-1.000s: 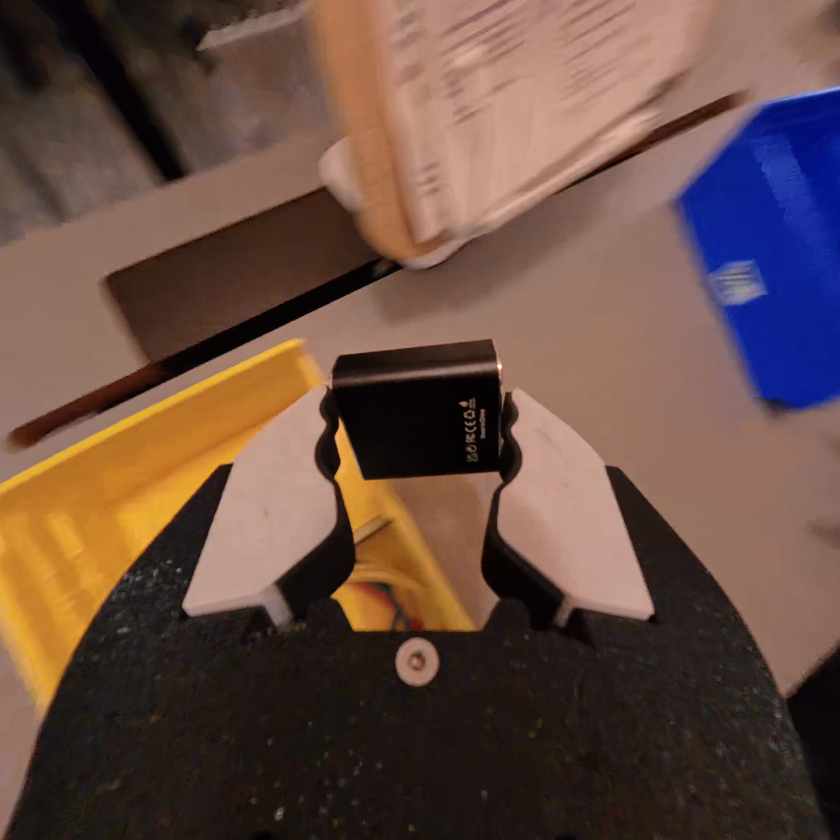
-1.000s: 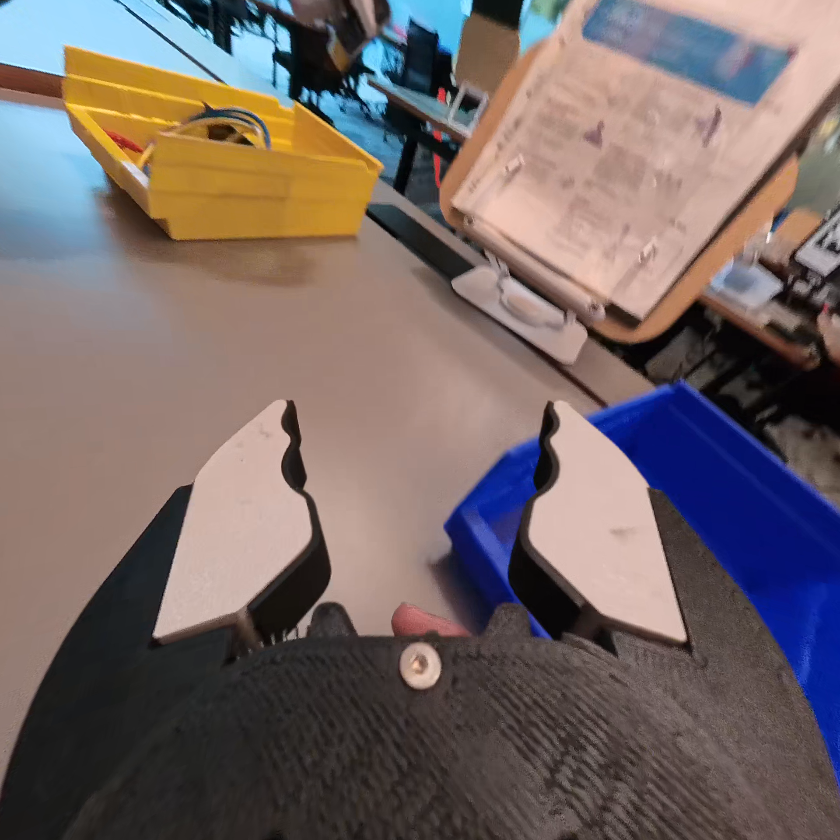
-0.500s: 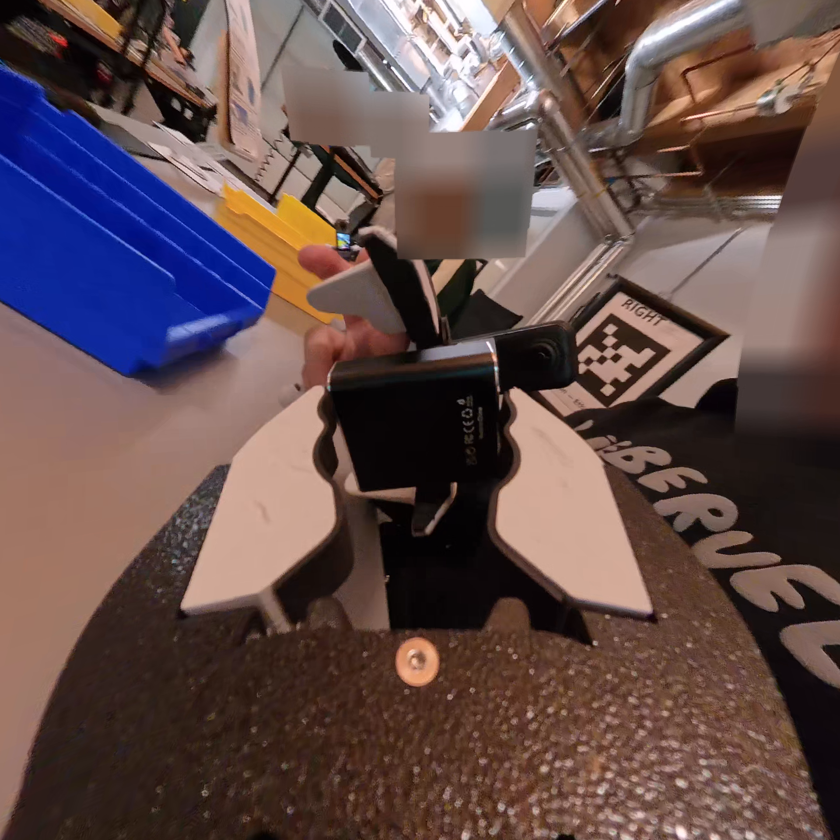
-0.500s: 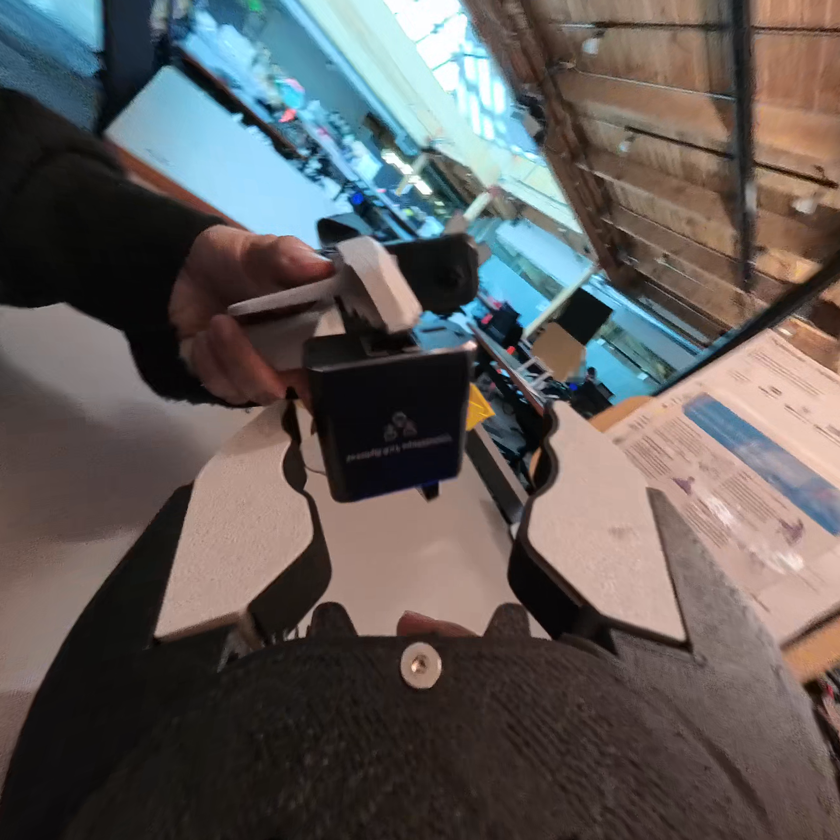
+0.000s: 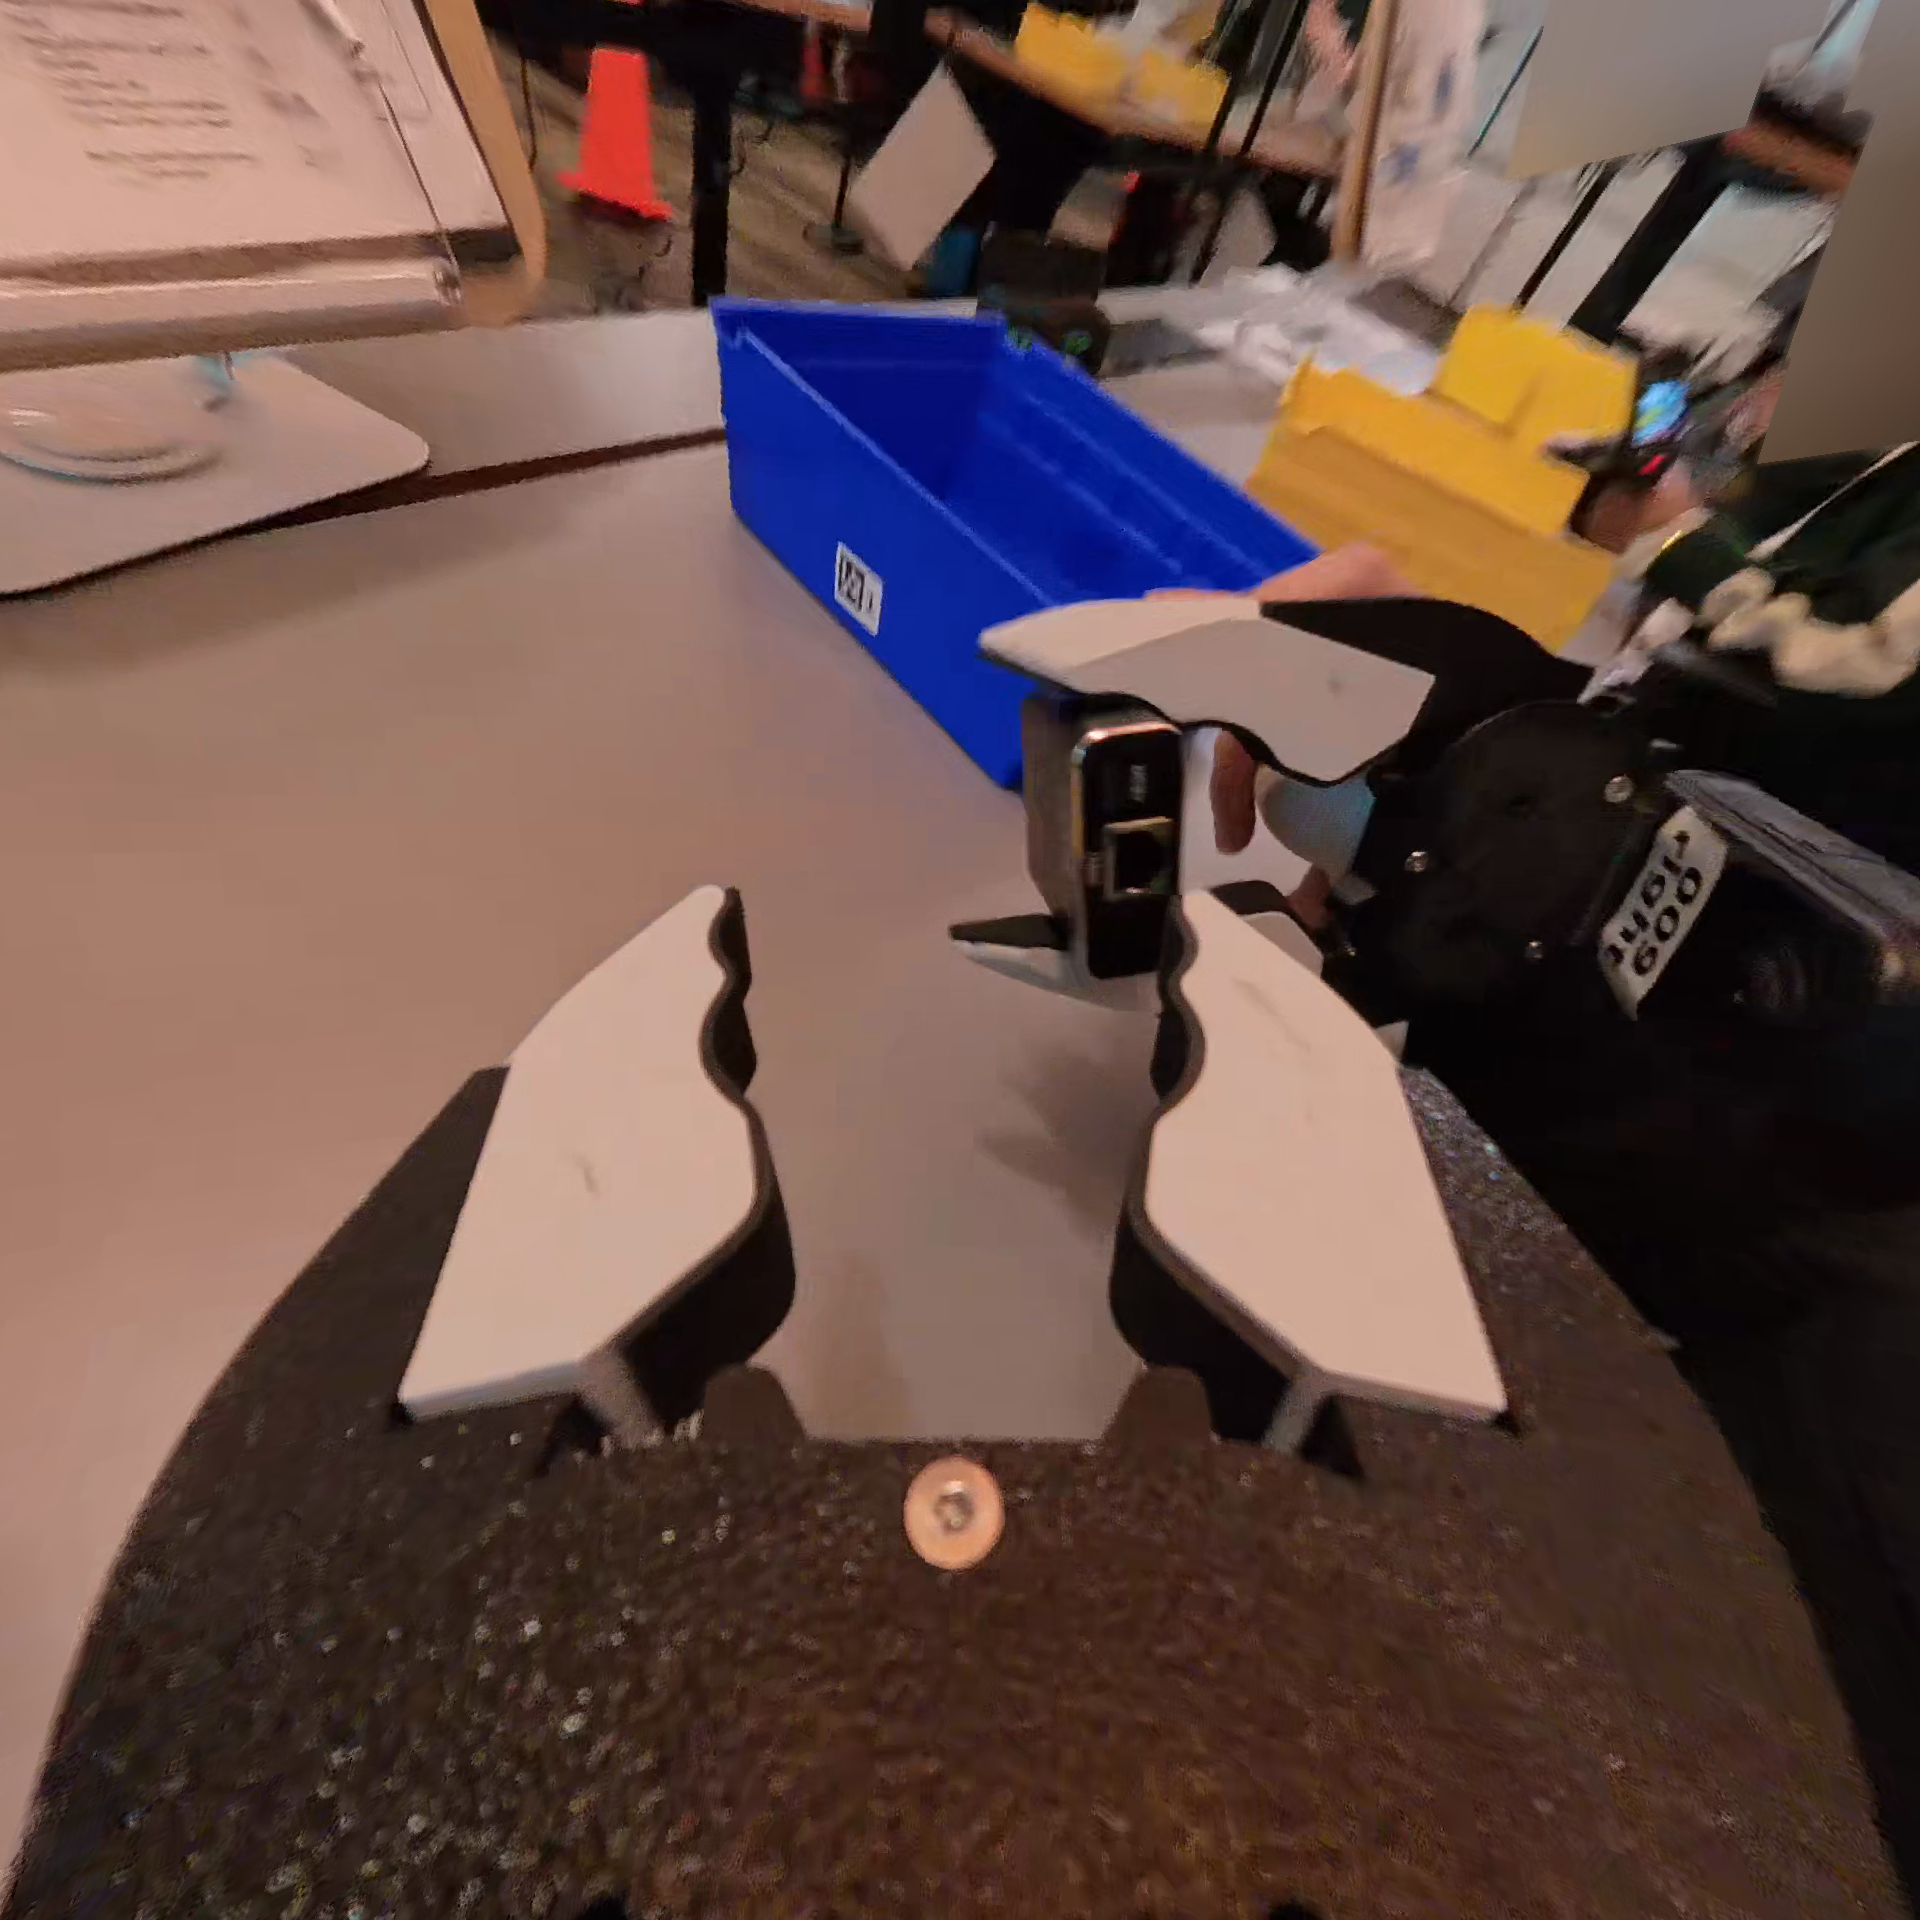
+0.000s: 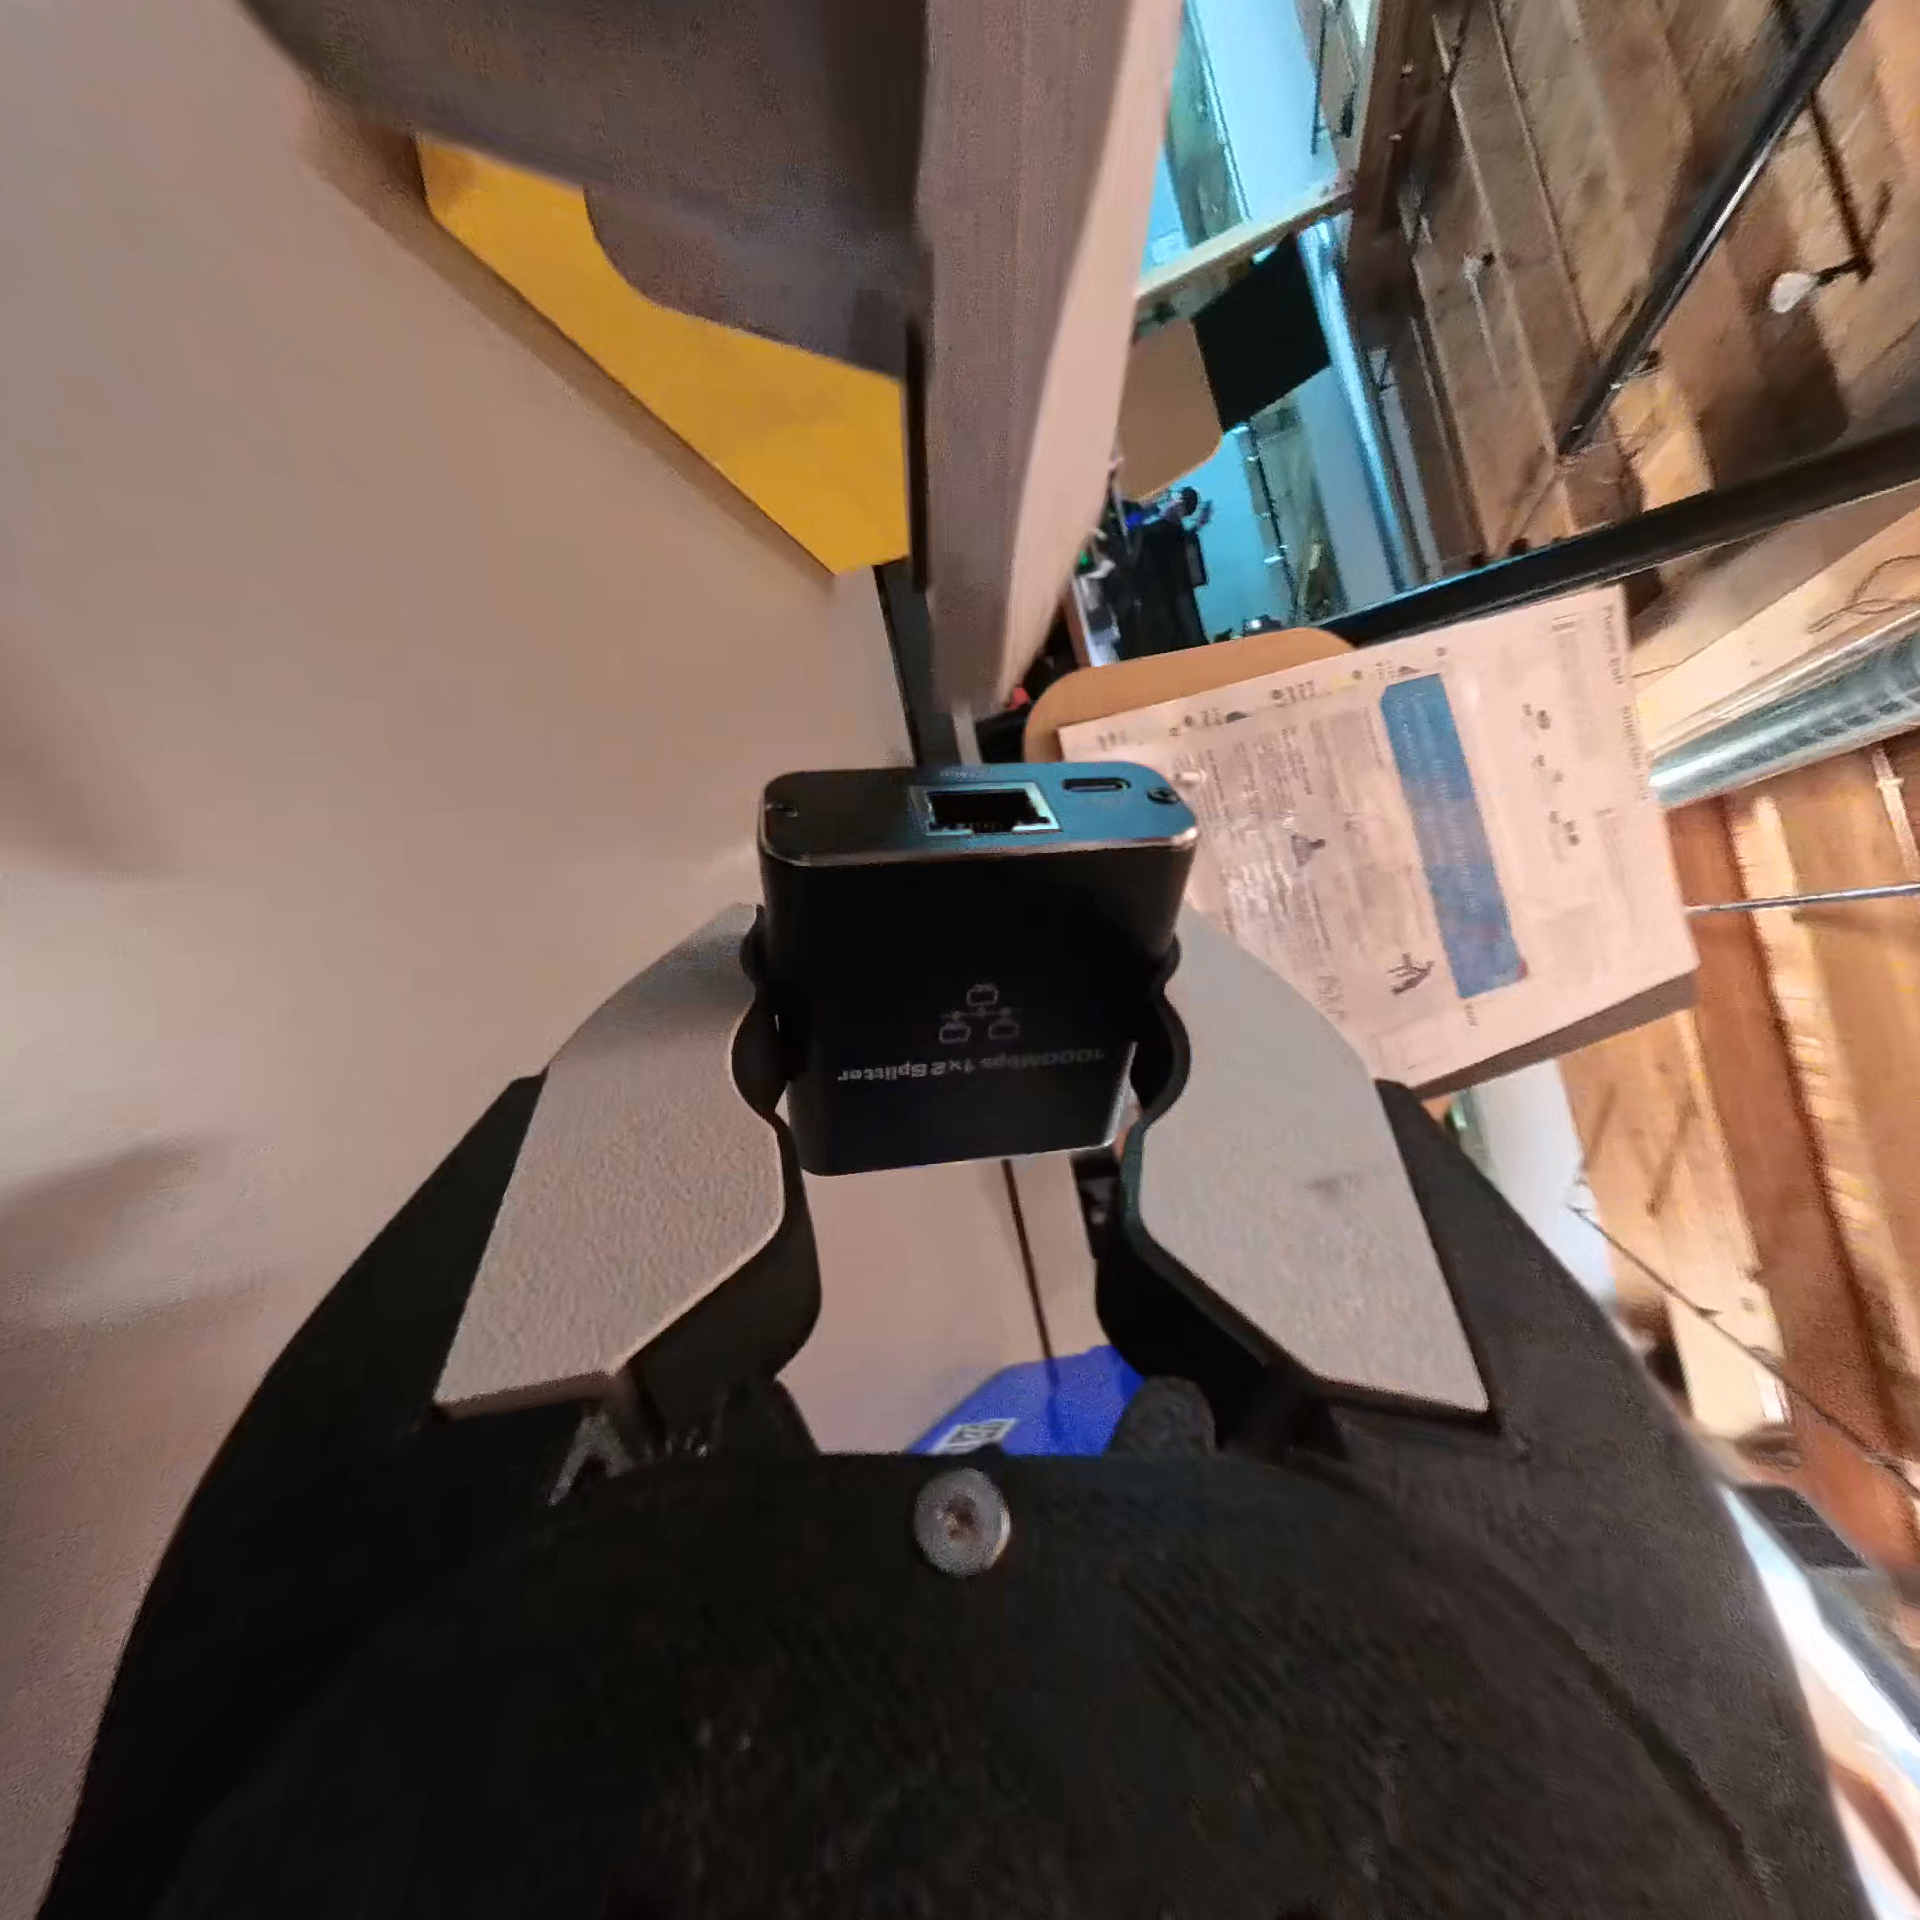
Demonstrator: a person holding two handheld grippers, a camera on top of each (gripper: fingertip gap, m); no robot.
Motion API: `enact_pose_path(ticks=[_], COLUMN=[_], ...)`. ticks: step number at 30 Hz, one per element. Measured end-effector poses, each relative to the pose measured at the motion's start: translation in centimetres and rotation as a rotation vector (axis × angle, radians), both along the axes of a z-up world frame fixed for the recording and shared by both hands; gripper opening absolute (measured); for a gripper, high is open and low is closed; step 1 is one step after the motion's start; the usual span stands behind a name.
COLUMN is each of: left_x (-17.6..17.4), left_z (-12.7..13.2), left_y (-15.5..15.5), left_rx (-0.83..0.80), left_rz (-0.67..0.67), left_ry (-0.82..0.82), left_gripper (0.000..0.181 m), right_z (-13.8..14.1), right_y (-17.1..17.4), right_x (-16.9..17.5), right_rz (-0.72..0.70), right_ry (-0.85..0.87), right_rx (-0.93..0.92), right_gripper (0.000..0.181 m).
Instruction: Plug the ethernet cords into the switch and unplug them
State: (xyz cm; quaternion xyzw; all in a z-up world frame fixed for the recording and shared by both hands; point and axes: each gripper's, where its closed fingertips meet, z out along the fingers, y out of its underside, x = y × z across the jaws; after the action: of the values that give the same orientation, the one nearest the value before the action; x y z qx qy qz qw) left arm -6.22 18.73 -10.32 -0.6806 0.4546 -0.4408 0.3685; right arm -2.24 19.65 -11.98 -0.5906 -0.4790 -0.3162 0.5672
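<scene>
While right gripper (image 6: 961, 1023) fingers clamped on black switch (image 6: 966, 977), left gripper (image 5: 951, 997) fingers apart, empty; blue bin (image 5: 935, 499) behind.

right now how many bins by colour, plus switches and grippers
blue bin: 1
yellow bin: 1
switch: 1, held in the right gripper
grippers: 2, the left gripper open and empty
total: 5
</scene>
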Motion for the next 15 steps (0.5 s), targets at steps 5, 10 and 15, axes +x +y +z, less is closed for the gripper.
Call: enact_pose_path(ticks=[5, 10, 15], left_x=[2.4, 3.1, 2.3], left_z=[-3.6, -4.4, -2.5], left_y=[-2.3, -2.6, -4.2], left_rx=[0.082, -0.054, -0.495], left_rz=[-0.068, -0.125, -0.335], left_ry=[0.223, 0.152, -0.016], left_gripper=[0.041, 0.024, 0.024], right_z=[-1.6, -2.3, -1.7], right_y=[0.1, -0.4, -1.7], right_x=[-2.1, -2.1, -3.2], right_rz=[0.058, 0.217, 0.446], right_ry=[-0.086, -0.005, 0.469], right_rx=[-0.030, -0.011, -0.133], right_gripper=[0.064, 0.066, 0.088])
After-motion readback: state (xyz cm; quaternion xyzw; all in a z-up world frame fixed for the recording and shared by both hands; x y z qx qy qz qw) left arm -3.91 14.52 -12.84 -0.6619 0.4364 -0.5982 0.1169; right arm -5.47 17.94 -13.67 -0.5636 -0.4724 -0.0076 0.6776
